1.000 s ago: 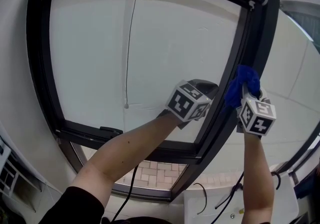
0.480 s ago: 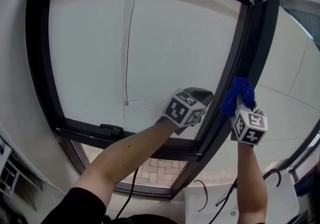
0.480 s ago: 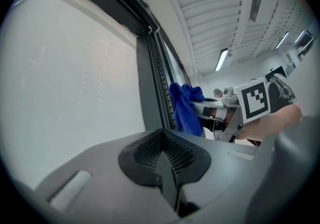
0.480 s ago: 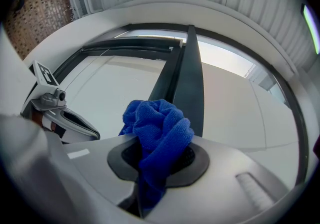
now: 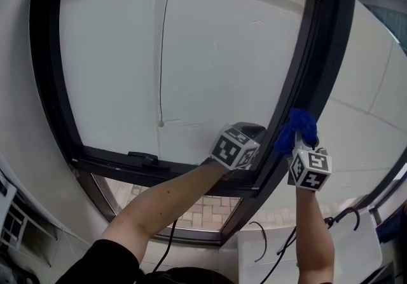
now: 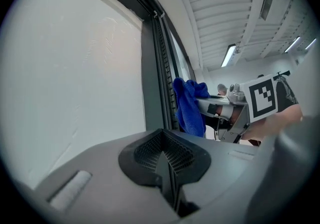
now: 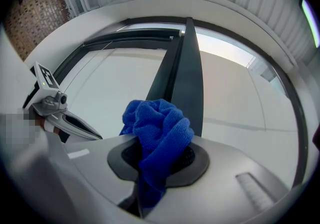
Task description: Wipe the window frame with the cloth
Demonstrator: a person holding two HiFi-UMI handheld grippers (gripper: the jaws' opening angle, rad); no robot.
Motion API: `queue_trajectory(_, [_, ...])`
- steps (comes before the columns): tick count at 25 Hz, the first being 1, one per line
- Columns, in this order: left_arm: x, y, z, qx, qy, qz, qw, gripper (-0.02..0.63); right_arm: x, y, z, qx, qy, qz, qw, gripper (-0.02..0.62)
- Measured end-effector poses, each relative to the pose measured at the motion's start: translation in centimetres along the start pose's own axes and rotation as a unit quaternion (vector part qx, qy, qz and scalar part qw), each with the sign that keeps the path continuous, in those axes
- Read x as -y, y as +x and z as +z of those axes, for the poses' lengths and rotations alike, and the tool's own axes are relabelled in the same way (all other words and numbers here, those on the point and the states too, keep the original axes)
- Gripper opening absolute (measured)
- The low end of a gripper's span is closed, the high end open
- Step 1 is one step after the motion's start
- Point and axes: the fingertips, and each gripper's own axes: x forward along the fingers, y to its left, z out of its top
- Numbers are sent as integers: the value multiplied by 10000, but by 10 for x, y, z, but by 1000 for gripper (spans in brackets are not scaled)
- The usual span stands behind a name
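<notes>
Far left, thin cord point(image 5: 162, 47) hanging over pale pane point(image 5: 210, 54); black latch point(image 5: 143, 157) on lower rail. Left gripper point(image 6: 167, 168) just left of dark upright of window frame point(image 5: 304, 67), jaws pressed together on nothing. Right gripper point(image 7: 157, 163) pinching bunched blue cloth point(image 7: 157, 128), held against that upright. Only in left gripper view: ribbed ceiling, strip light point(image 6: 229, 55). Only in head view: brick paving point(image 5: 197, 203) below glass.

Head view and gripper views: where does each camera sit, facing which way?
Head view: on the head, facing window frame; forearms, left hand-held gripper, right hand-held gripper.
Left gripper view: on that gripper, facing the frame; shut jaws show.
Right gripper view: on that gripper, facing up the frame; jaws grip blue cloth.
All share the cloth.
</notes>
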Motion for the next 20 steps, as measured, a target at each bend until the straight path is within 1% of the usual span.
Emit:
queue_trajectory(4, [4, 0, -16, -75, -8, 40, 10000, -8, -4, -5, -19, -114, 80, 15, 9999, 78])
queue_trajectory(8, [7, 2, -31, -201, 117, 176, 9996, -8, -7, -9, -36, -182, 182, -17, 9997, 78])
queue_trajectory(12, [5, 5, -44, -244, -47, 287, 9993, -8, -13, -13, -50, -239, 282, -33, 9993, 78])
queue_trajectory(20, [6, 10, -58, -315, -106, 258, 9991, -8, -19, -18, -72, -343, 338, 6, 9988, 78])
